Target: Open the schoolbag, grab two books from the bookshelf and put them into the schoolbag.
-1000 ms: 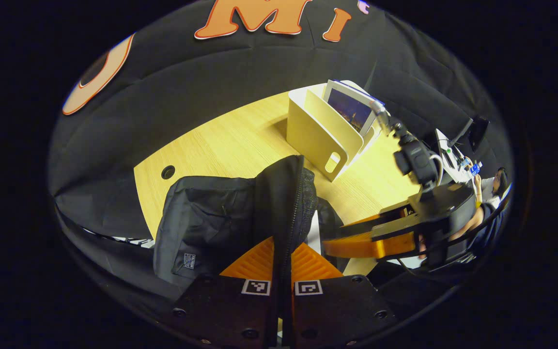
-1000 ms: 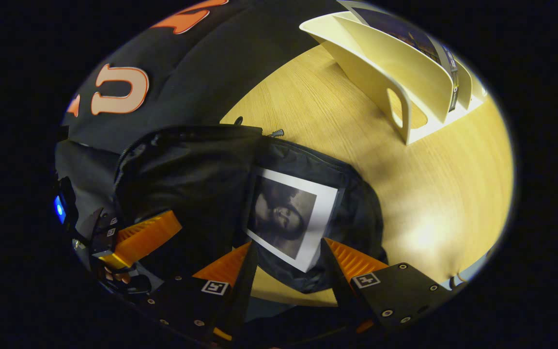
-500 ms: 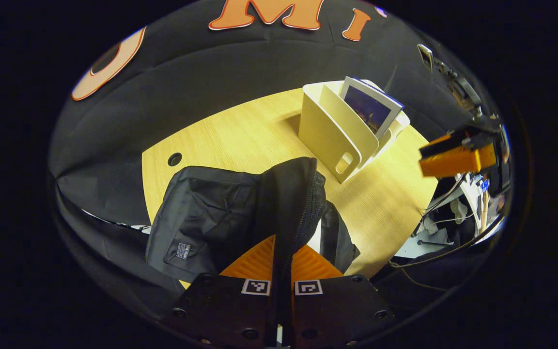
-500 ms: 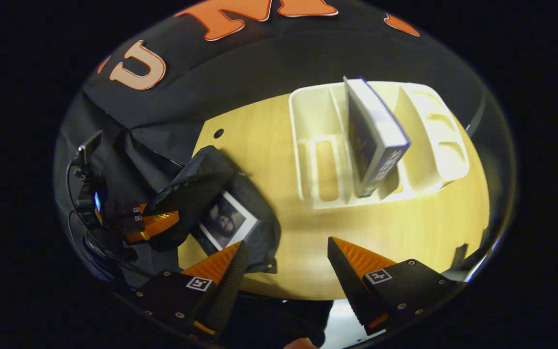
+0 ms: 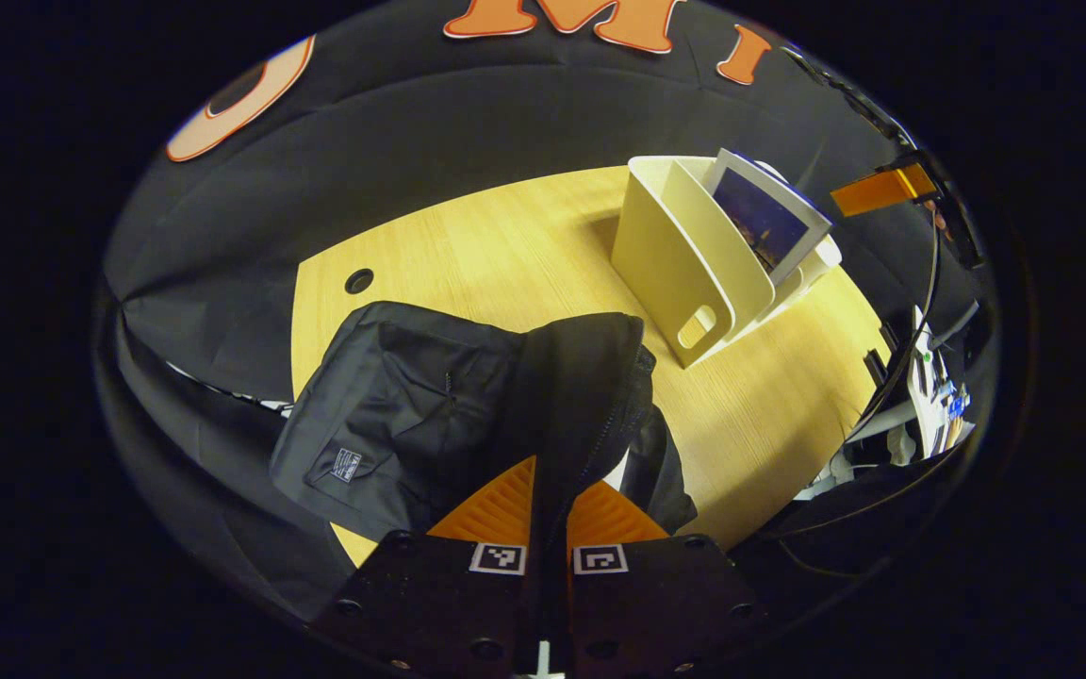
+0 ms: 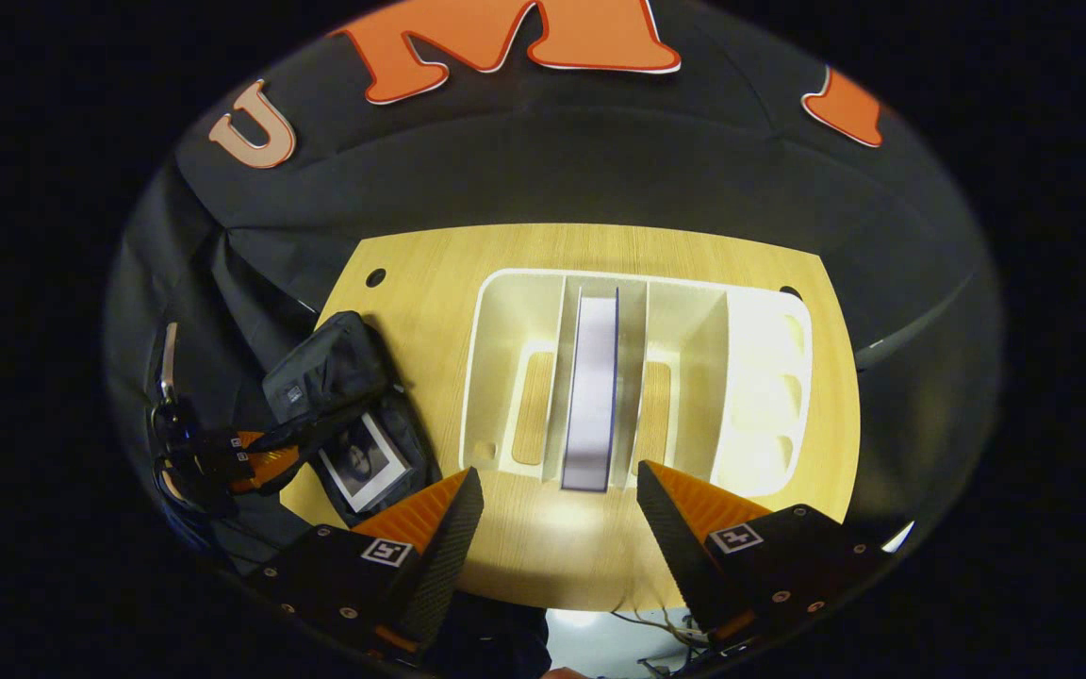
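The black schoolbag [image 5: 402, 415] lies on the wooden table with its zipped flap lifted, and my left gripper [image 5: 548, 490] is shut on that flap. A white-bordered book [image 6: 364, 462] lies inside the bag [image 6: 321, 372]. The white bookshelf [image 5: 666, 255] holds one dark-covered book [image 5: 765, 222] leaning in a slot. My right gripper [image 6: 557, 500] hangs open high above the shelf [image 6: 684, 377], its fingers straddling the near end of that book [image 6: 592, 387], apart from it. The left gripper [image 6: 251, 457] shows at the bag's edge.
The table [image 6: 411, 283] has a cable hole [image 5: 358, 280] at its back left corner. Black cloth walls close in behind and to the left. A desk with cables and equipment [image 5: 929, 377] stands past the table's right edge.
My right gripper has risen from over the bag and swung right, and is now centred above the shelf's book. The left gripper keeps hold of the flap.
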Action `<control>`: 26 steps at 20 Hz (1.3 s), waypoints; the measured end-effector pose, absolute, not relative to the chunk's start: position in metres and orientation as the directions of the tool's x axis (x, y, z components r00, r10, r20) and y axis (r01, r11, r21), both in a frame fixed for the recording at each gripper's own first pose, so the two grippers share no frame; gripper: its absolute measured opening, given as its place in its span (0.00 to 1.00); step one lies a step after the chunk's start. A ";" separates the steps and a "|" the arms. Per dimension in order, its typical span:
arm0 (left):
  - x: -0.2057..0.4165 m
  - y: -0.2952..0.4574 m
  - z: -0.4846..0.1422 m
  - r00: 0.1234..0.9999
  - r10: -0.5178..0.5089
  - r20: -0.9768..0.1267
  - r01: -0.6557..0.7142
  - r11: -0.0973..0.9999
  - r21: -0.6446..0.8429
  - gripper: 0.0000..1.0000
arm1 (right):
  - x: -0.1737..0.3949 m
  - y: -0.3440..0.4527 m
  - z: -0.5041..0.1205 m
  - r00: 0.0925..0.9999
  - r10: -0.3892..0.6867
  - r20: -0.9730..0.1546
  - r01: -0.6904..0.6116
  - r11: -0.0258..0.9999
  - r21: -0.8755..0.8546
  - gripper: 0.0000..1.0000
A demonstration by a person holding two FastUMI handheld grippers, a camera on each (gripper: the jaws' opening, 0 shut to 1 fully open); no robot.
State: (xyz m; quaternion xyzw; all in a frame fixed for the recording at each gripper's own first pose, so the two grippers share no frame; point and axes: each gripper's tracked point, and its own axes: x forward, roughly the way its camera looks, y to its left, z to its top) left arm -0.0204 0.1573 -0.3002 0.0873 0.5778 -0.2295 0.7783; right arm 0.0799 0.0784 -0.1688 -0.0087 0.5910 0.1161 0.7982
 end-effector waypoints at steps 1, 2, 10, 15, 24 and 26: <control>-0.020 0.157 -0.300 0.229 -0.244 -0.942 0.445 0.887 -0.122 0.05 | 0.090 0.077 -0.178 0.260 0.170 -0.951 -0.195 0.973 0.121 0.98; -0.021 0.158 -0.301 0.230 -0.233 -0.945 0.435 0.893 -0.115 0.04 | 0.100 0.078 -0.188 0.243 0.166 -0.956 -0.190 0.974 0.121 0.98; -0.020 0.154 -0.300 0.226 -0.177 -0.958 0.397 0.915 -0.075 0.05 | 0.130 0.082 -0.250 0.136 0.121 -0.983 -0.176 0.980 0.096 0.80; -0.021 0.153 -0.303 0.231 -0.188 -0.955 0.397 0.914 -0.084 0.05 | 0.134 0.071 -0.258 0.138 0.046 -0.989 -0.115 0.993 0.031 0.45; -0.020 0.162 -0.302 0.230 -0.273 -0.934 0.471 0.871 -0.139 0.05 | 0.097 0.075 -0.151 0.288 0.076 -0.955 -0.011 0.997 0.076 0.36; -0.021 0.166 -0.299 0.229 -0.296 -0.927 0.503 0.851 -0.147 0.05 | 0.082 0.077 -0.122 0.336 0.080 -0.939 0.021 0.995 0.093 0.36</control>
